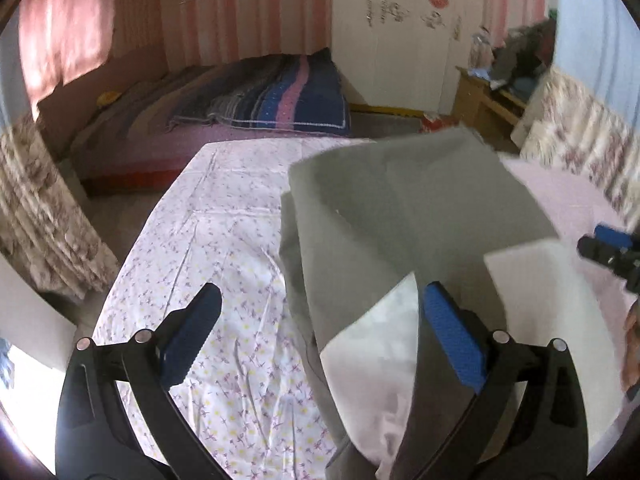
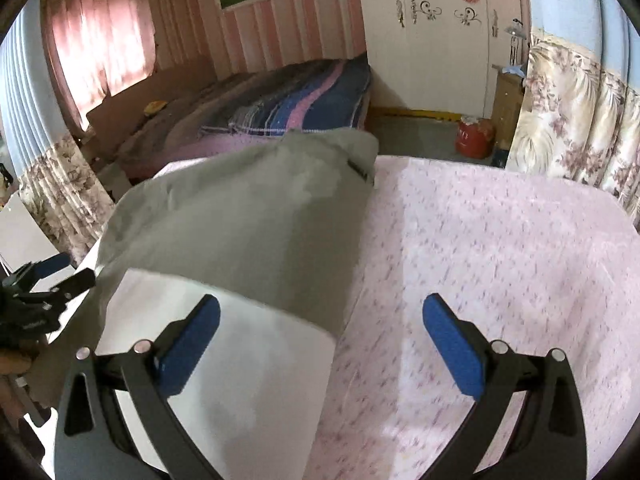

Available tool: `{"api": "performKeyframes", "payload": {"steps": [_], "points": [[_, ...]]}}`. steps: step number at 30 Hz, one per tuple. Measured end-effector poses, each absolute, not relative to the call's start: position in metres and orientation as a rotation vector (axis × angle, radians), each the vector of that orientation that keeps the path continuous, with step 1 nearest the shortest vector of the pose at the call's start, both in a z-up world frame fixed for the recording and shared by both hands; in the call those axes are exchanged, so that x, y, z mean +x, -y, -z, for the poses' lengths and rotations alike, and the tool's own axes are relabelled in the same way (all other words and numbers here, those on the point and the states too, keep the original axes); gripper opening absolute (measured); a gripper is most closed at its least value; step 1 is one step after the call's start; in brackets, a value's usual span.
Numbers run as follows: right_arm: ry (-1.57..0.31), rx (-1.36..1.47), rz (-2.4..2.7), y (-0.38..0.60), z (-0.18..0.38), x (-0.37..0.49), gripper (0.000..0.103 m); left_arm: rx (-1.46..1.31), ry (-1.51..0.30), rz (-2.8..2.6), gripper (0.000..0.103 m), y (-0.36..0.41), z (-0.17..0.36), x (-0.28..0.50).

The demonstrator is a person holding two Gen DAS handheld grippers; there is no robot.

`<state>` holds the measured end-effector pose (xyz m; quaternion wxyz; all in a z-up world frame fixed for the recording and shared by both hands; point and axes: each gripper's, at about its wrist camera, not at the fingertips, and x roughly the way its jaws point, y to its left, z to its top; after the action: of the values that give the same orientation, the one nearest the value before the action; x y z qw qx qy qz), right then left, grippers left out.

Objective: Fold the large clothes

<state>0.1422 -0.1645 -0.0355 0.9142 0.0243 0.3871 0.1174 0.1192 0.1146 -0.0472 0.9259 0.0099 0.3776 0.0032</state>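
While both grippers hover over bed:
Left gripper [image 1: 320, 328]: jaws wide, empty.
Right gripper [image 2: 320, 332]: jaws wide, empty.
Grey garment [image 2: 256, 216]: on floral sheet [image 1: 208, 264].

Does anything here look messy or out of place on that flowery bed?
Only the grey garment: it lies bunched and slightly crooked across the floral sheet, its pale lining turned outward at the near end. Both grippers are open, holding nothing. Nothing looks spilled or damaged.
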Motion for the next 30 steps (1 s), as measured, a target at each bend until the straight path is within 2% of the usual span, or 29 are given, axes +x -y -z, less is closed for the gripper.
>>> {"api": "performKeyframes", "payload": {"steps": [7, 12, 22, 27, 30], "points": [[-0.827, 0.02, -0.235, 0.151, 0.053, 0.129, 0.101, 0.232, -0.701, -0.116, 0.1, -0.107, 0.082, 0.109], [-0.829, 0.053, -0.237, 0.152, 0.064, 0.13, 0.101, 0.23, -0.678, -0.171, 0.1, -0.109, 0.085, 0.106], [-0.853, 0.084, -0.261, 0.152, 0.066, 0.136, 0.101, 0.091, -0.746, -0.099, 0.1, -0.129, 0.089, 0.12], [-0.917, 0.209, -0.332, 0.162, 0.073, 0.147, 0.101, 0.036, -0.707, -0.072, 0.1, -0.141, 0.083, 0.118], [-0.905, 0.222, -0.345, 0.159, 0.074, 0.152, 0.101, 0.026, -0.766, -0.016, 0.1, -0.14, 0.087, 0.127]]}}
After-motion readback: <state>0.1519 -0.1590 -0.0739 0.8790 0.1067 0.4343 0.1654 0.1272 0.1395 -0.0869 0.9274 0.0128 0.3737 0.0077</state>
